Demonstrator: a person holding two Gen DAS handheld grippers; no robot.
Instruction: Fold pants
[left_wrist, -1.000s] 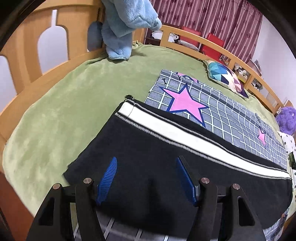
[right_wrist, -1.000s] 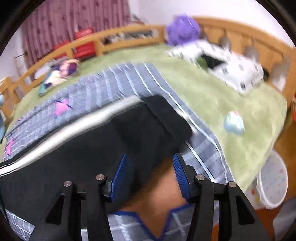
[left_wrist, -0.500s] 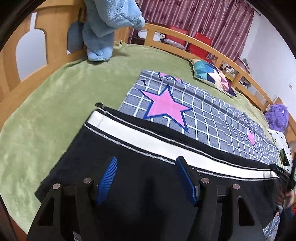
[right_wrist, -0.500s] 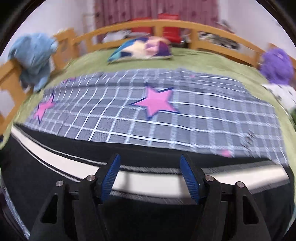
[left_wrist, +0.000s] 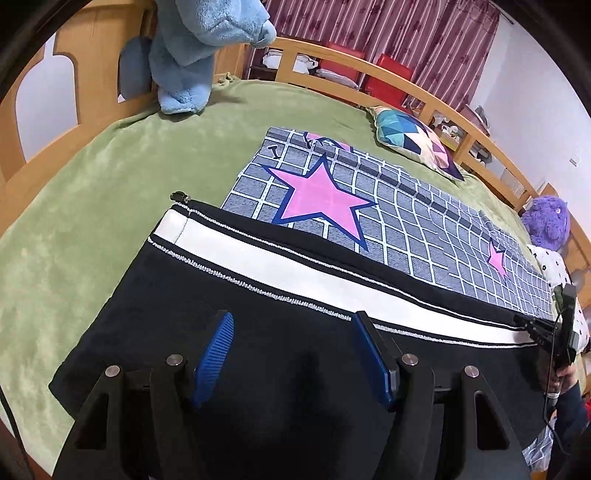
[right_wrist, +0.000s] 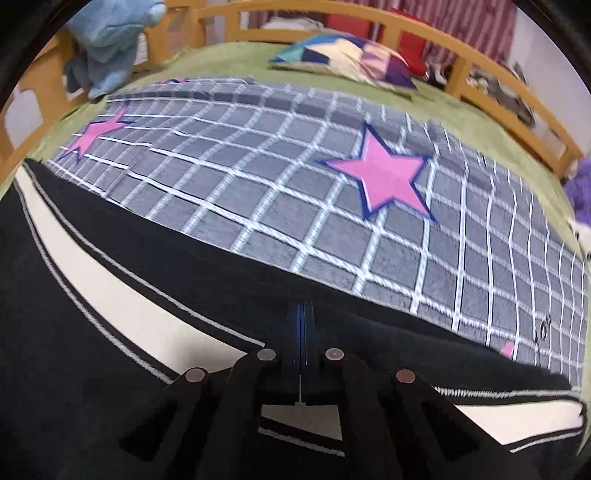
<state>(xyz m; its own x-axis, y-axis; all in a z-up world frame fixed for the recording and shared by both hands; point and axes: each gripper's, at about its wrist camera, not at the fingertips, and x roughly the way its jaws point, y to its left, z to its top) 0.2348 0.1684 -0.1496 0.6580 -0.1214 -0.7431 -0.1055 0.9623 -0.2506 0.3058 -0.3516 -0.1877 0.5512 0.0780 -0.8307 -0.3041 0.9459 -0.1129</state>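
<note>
Since a second ago our right gripper (right_wrist: 301, 314) swung along the black pants (left_wrist: 295, 295), jaws just closing together at their far edge; our left gripper (left_wrist: 291, 343) hovers half-open above them on the bed (left_wrist: 92, 206).

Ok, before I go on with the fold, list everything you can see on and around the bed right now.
pants: one, black with a white side stripe, laid flat along the near edge of the bed
checked blanket: one, grey grid with pink stars, under the far edge of the pants
green bedspread: one, covers the bed
blue plush: one, light blue, at the headboard corner
patchwork pillow: one, multicoloured, by the far rail
purple plush: one, at the bed's right end
wooden bed rail: light wood, around the bed
curtains: dark red, behind the bed
left gripper: open, over the black fabric
right gripper: shut, at the pants' far edge
</note>
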